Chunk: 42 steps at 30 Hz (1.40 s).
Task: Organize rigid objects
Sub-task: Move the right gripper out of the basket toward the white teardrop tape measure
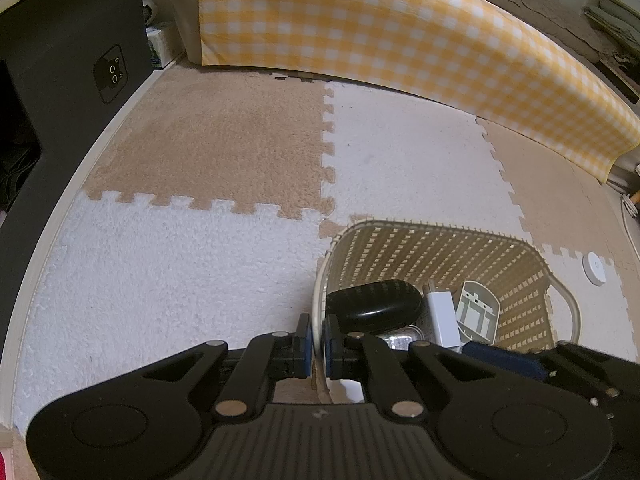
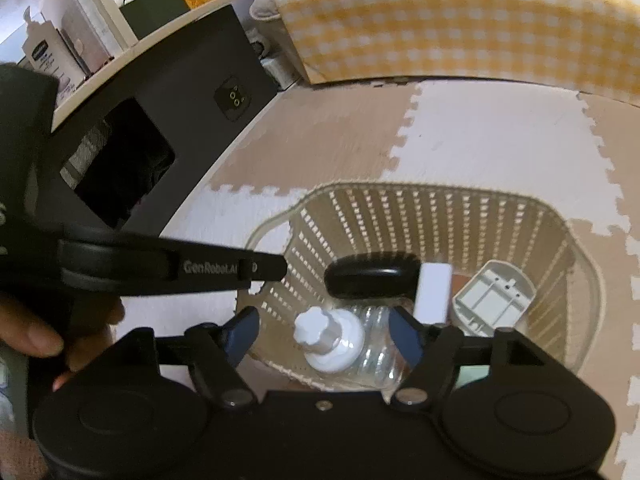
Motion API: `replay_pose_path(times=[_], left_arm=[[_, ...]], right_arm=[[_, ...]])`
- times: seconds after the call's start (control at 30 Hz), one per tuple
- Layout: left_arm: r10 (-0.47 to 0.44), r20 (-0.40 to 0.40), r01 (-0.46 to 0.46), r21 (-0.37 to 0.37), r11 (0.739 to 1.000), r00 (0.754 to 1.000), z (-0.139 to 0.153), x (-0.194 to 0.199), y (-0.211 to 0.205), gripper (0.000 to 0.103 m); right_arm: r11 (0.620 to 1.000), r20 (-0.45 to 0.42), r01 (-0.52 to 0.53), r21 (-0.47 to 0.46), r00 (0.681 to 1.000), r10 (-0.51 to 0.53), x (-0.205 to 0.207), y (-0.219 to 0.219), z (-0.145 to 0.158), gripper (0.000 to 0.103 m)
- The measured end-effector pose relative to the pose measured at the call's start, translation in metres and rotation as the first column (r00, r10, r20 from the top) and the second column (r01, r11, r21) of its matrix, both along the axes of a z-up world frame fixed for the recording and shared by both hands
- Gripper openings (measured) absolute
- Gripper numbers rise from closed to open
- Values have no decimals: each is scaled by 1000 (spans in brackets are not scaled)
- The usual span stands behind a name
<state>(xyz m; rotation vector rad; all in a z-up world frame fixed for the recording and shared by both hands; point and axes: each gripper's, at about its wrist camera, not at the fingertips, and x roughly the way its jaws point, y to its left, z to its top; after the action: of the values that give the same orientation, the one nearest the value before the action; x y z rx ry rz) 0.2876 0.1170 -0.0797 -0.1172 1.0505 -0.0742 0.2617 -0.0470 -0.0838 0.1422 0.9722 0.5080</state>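
The left claw (image 1: 316, 344) is clenched on the near rim of a woven plastic basket (image 1: 520, 288) on the floor mats (image 1: 200, 260), while the right claw (image 2: 324, 336) hangs released above a clear bottle (image 2: 340, 344) with a white cap that lies inside the basket. Beside the bottle in the basket are a black case (image 2: 372, 276), a white charger (image 2: 432, 292) and a grey plastic part (image 2: 492, 300). A small white disc (image 1: 595, 269) lies on the mats just beside the basket.
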Motion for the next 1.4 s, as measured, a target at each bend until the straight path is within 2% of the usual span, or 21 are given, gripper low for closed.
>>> replay_pose_path(times=[0.27,0.43,0.53,0.63,0.83,1.03,1.27,1.4], left_arm=[[3,0,-3,-2,1000,1000,0,0,-1,6],[4,-1,-4,-3,1000,1000,0,0,-1,6],[4,-1,-4,-3,1000,1000,0,0,-1,6],[3,-1,-3,-3,1000,1000,0,0,-1,6],[3,-1,-3,-2,1000,1000,0,-1,-2,6],[3,-1,-3,-2,1000,1000,0,0,-2,6],[1,-1,-1,-3,1000,1000,0,0,-2,6],[1,-2,-1,-5,1000,1000,0,0,-2,6]], right_arm=[[1000,32,11,-25,999,-10,-2,-15,21,84],[1000,46,11,-27,999,-10,-4,-28,37,97],[999,66,18,-32,998,-16,-5,-37,47,100],[997,97,56,-44,994,-52,-3,-50,57,103],[981,143,187,-43,973,-179,6,-93,64,103],[934,175,351,-67,926,-336,19,-145,57,103],[854,194,506,-120,856,-480,31,-198,27,103],[795,205,592,-132,801,-562,36,-229,5,103]])
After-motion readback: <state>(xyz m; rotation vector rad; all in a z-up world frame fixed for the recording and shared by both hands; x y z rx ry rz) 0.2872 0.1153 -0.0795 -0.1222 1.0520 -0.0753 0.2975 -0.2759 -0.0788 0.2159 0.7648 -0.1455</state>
